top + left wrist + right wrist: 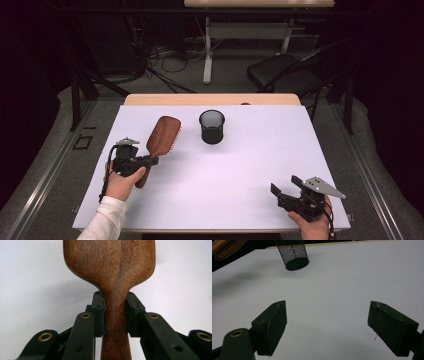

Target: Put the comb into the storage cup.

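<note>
A wooden hairbrush (162, 137) is gripped at the neck of its handle by the left gripper (150, 161), whose jaws are closed against both sides of the wood, as is seen in the left gripper view (115, 312). The brush is held at about nine o'clock on the white table (225, 190), its head pointing toward one o'clock and its bristles turned toward three o'clock. A black mesh cup (212, 127) stands upright at twelve o'clock, near the brush head but apart from it. The right gripper (286, 187) is held at five o'clock with its jaws spread wide and nothing between them. No brand, label or writing can be read on any of the items.
</note>
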Available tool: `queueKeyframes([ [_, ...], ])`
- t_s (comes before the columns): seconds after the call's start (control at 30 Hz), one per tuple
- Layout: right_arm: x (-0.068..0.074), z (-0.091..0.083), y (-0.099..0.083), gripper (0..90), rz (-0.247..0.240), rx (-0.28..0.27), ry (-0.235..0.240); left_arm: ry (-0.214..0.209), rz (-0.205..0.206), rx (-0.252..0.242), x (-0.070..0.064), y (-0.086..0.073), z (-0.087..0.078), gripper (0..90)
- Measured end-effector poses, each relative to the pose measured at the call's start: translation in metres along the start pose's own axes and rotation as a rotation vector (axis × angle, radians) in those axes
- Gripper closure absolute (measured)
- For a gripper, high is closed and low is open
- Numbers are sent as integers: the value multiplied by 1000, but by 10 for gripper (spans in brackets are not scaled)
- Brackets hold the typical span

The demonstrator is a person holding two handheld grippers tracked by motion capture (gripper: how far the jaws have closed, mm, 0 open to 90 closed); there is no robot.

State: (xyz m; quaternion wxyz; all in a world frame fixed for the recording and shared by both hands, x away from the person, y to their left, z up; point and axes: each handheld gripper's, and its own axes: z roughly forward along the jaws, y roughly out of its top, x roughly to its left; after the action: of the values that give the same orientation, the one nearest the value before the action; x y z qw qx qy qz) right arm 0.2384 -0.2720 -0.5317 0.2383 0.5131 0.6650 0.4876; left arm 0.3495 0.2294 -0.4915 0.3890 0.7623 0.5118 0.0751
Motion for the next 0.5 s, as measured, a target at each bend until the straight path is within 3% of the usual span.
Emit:
queueKeyframes([
  [0.5,0,1,0,156,0,8,-1,-27,40,-109,-13,11,-12,729],
])
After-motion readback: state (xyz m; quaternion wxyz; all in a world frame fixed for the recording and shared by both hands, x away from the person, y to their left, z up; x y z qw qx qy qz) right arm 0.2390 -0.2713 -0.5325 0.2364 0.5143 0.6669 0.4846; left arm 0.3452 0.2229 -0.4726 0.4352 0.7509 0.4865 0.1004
